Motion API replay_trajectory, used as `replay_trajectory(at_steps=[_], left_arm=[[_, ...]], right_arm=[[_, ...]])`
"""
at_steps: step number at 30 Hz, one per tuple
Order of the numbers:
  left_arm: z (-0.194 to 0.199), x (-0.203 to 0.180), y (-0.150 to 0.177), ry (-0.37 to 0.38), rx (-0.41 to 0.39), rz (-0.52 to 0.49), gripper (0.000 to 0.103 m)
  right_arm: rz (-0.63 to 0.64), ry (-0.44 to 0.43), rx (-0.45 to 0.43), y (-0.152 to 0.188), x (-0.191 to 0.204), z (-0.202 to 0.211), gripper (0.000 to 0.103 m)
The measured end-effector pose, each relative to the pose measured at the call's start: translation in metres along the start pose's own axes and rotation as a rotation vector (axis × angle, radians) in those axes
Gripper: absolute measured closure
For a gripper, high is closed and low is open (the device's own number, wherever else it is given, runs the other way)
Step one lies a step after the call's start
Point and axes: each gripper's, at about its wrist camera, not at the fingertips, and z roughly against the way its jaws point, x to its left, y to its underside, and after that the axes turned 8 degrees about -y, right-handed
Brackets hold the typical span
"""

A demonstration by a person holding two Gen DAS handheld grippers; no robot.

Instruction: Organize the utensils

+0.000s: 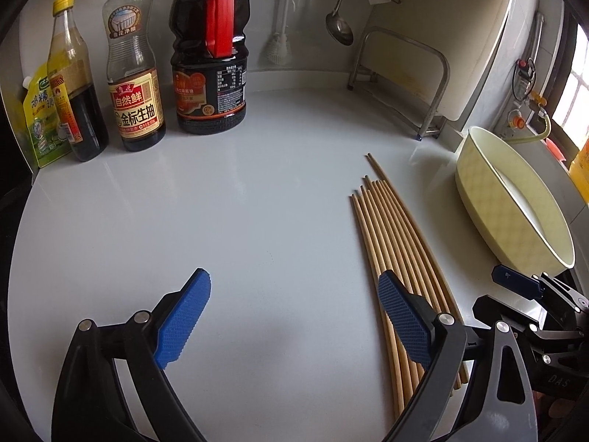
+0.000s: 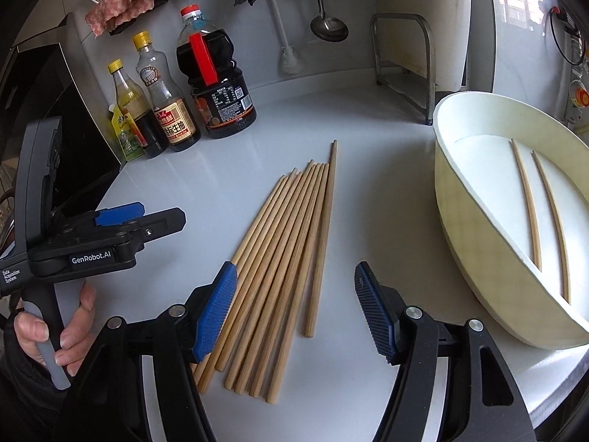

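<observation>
Several wooden chopsticks [image 2: 279,258] lie side by side on the white counter; they also show in the left wrist view [image 1: 397,243]. A cream oval tray [image 2: 478,258] stands to their right and holds two chopsticks [image 2: 530,206]. My right gripper [image 2: 294,309] is open and empty, just above the near ends of the chopsticks. My left gripper [image 1: 294,316] is open and empty over bare counter, left of the chopsticks, with its right finger [image 1: 401,313] over them. The tray shows at the right of the left wrist view [image 1: 489,199].
Three sauce bottles [image 1: 136,84] and a yellow pouch [image 1: 36,118] stand at the back left. A metal rack [image 2: 408,55] with a cutting board, a hanging ladle [image 2: 327,25] and a brush are at the back wall. A black appliance [image 2: 55,110] is at the left.
</observation>
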Motion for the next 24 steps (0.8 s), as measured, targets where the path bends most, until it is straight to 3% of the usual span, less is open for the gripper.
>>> replay_trajectory(at_steps=[6, 9, 16, 24], left_arm=[[-0.012, -0.018, 0.008, 0.030, 0.052, -0.082, 0.012], [-0.015, -0.024, 0.011, 0.013, 0.060, -0.117, 0.012], [-0.016, -0.029, 0.013, 0.055, 0.059, -0.151, 0.012], [-0.022, -0.044, 0.021, -0.014, 0.053, -0.244, 0.012]], right_arm=[[-0.030, -0.008, -0.007, 0.012, -0.008, 0.008, 0.039], [-0.024, -0.006, -0.014, 0.016, -0.008, 0.013, 0.039], [-0.039, -0.041, -0.021, 0.020, -0.015, 0.020, 0.039], [-0.102, -0.076, -0.020, 0.020, -0.027, 0.020, 0.039]])
